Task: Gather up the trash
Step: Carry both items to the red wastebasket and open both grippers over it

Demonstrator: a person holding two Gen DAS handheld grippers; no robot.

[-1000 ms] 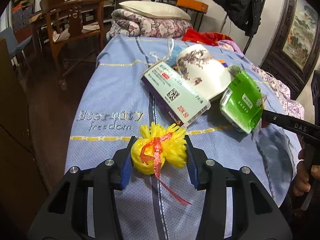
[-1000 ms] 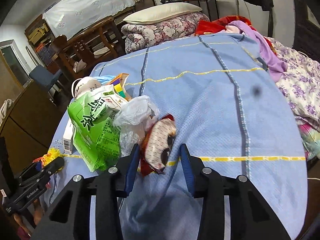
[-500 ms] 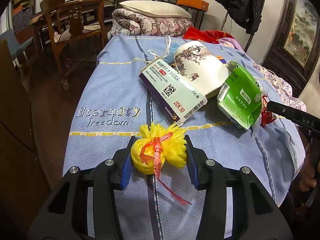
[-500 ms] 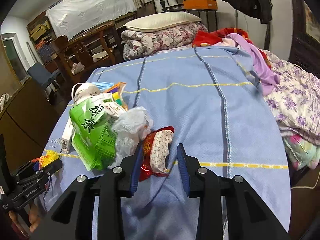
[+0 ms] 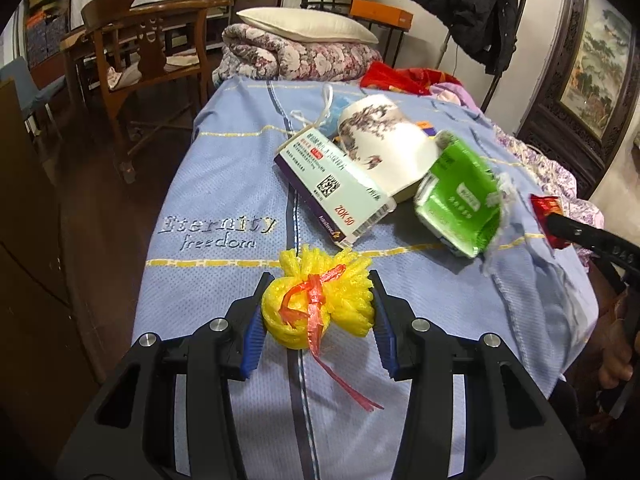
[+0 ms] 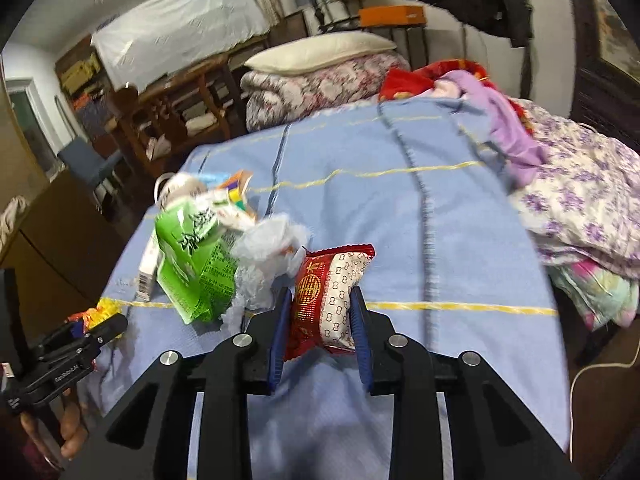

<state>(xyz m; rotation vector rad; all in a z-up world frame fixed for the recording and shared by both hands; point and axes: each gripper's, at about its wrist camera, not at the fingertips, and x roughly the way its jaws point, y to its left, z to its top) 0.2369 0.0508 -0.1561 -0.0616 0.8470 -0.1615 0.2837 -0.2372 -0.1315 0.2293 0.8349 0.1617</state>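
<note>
Left gripper (image 5: 318, 312) clamped on the yellow foam net (image 5: 316, 310), red ribbon dangling, held over the near part of the blue bedspread (image 5: 224, 184). Right gripper (image 6: 319, 320) clamped across the middle of the red snack packet (image 6: 326, 298), lifted at the near edge. Both items look very light and soft; the net squashes, the packet film is likely slippery, so grip mid-body. Green bag (image 5: 460, 204), medicine box (image 5: 332, 184), clear plastic wrap (image 6: 268, 256) lie further in, left of the packet.
</note>
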